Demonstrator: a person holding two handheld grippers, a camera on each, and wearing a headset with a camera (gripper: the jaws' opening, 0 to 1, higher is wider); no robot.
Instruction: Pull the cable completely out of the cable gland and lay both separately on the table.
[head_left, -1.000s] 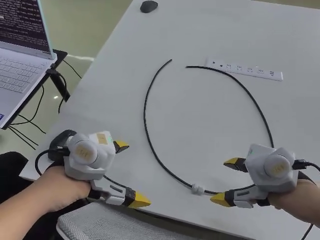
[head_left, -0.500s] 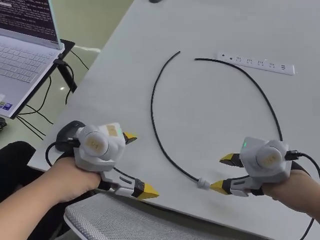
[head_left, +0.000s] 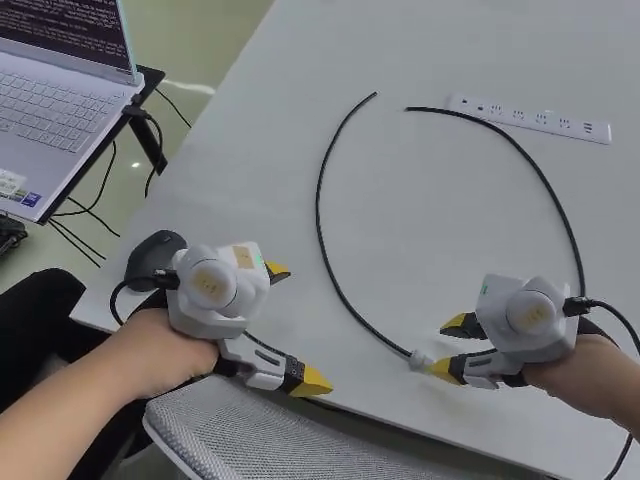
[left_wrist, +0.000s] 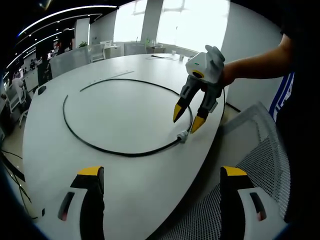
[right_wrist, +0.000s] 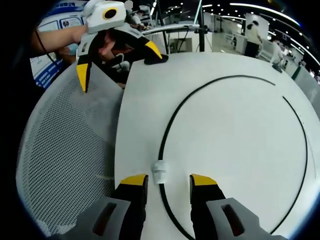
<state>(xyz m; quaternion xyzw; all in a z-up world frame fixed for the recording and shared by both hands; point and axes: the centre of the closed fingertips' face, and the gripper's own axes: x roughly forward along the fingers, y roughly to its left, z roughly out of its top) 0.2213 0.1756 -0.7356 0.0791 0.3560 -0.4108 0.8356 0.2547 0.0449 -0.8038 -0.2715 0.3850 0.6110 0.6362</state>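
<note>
free tabletop inside the cable loop

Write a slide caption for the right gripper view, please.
Open right claw poised at the white cable gland, threaded on the black cable.

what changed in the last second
The right gripper moved in on the cable gland and narrowed its jaws, which now flank it without gripping. The left gripper stayed open by the edge of the table; the cable kept its loop, gland still on it.
</note>
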